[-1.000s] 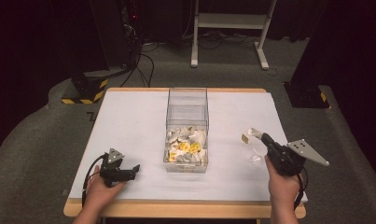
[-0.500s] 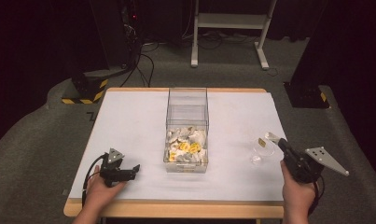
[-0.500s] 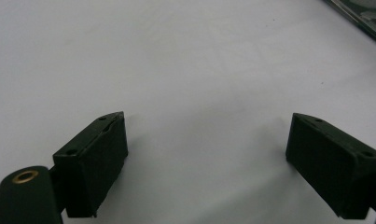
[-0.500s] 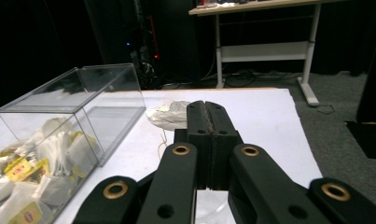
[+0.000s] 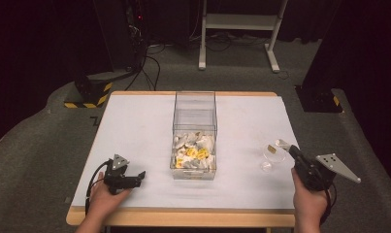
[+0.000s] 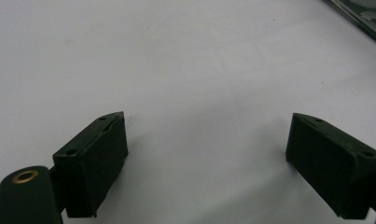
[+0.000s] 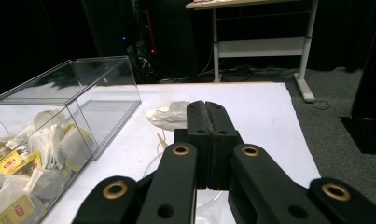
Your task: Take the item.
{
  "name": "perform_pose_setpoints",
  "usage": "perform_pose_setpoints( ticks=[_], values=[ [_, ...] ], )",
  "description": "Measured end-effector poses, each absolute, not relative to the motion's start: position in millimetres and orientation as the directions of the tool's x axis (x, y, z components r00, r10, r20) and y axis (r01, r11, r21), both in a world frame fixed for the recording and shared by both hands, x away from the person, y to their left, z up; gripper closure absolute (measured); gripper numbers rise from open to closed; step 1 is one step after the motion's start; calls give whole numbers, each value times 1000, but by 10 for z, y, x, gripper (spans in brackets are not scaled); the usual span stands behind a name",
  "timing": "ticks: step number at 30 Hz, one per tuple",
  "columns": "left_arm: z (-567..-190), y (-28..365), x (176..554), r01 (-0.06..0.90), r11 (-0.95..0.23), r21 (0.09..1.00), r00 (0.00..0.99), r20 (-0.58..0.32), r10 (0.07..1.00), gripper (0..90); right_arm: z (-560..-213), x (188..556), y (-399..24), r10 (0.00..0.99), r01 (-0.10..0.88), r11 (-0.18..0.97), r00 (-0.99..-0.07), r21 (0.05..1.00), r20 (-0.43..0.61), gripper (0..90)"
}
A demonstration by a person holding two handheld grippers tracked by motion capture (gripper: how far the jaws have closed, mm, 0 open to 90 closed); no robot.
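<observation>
Where any writing shows at all, it sits on the yellow tags of the tea bags [image 7: 17, 163] heaped in the clear plastic box [image 5: 195, 104]: each tag carries a small red label, but the lettering is too small to make out.

Just past the tips of the right gripper [image 7: 207, 103] lies a single tea bag [image 7: 169, 114], white and crumpled, resting on the white table [image 5: 135, 126]. From above it looks like a pale pouch with a small yellowish tag [image 5: 271, 149] at one end, and beside it a clear, roundish bit of plastic [image 5: 266, 166] catches the light, nearer the person than the tag. The right gripper's jaws are pressed flat together with nothing between them; the bag sits ahead of them, slightly to the left of the tips in the right gripper view, and whether they touch it I cannot tell.

The left gripper [image 6: 206, 154] rests low over bare table, jaws spread wide and holding nothing, with a corner of the box far off beyond the right-hand jaw.
</observation>
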State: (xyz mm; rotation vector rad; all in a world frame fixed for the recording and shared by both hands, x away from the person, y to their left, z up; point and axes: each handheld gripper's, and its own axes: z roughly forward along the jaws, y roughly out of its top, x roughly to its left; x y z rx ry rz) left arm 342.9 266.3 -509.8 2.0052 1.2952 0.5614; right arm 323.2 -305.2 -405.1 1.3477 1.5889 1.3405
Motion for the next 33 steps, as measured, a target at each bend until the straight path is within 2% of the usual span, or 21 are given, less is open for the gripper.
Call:
perform_pose_setpoints(
  ticks=[7,10,23,33],
  values=[
    [-5098,2663,3429,620,-278,734,413,-4,911,129,-4077,3252,-3047,957,301,-49,-257,952,131,895],
    [-5098,2663,3429,620,-278,734,413,-4,911,129,-4102,3278,-3024,955,316,-49,-263,948,137,794],
    [-5098,2663,3429,620,-278,734,413,-4,911,129,-4121,3301,-2963,952,331,-31,-278,943,128,760],
    [-5098,2662,3429,620,-278,734,413,-4,911,129,-4158,3349,-2799,941,345,3,-318,938,114,671]
  ],
)
